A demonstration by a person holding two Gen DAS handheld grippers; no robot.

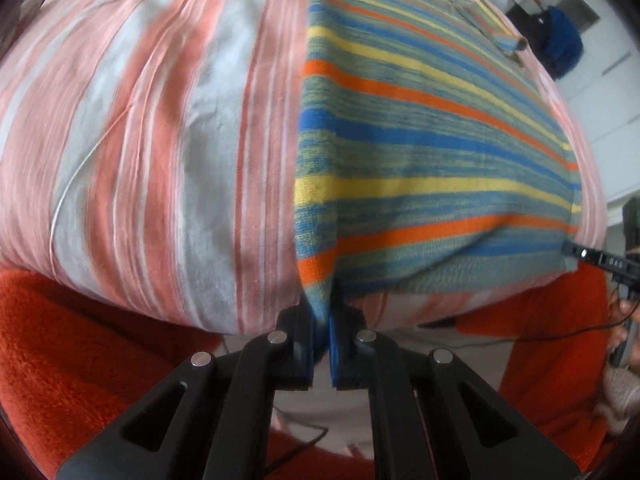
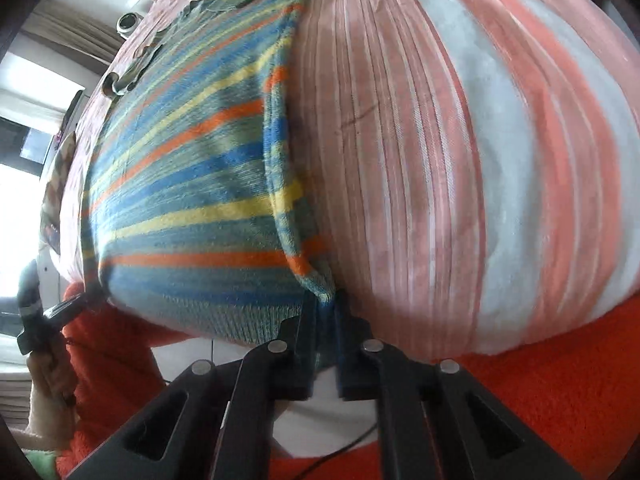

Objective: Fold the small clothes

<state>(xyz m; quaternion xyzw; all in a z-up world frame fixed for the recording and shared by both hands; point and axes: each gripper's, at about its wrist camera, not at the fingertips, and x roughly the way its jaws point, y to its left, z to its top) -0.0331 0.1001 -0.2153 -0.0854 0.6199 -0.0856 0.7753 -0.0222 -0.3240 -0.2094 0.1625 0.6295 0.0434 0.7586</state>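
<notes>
Your left gripper (image 1: 320, 320) and right gripper (image 2: 326, 320) each pinch a near corner of the striped sweater (image 1: 420, 132), whose long axis runs straight ahead of both claws across the bedsheet (image 1: 160, 120).

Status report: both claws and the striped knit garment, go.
Left claw shut on near corner of striped knit garment. Right claw shut on the other near corner. Garment lying flat on pink striped bedding. Nothing in the way.
</notes>
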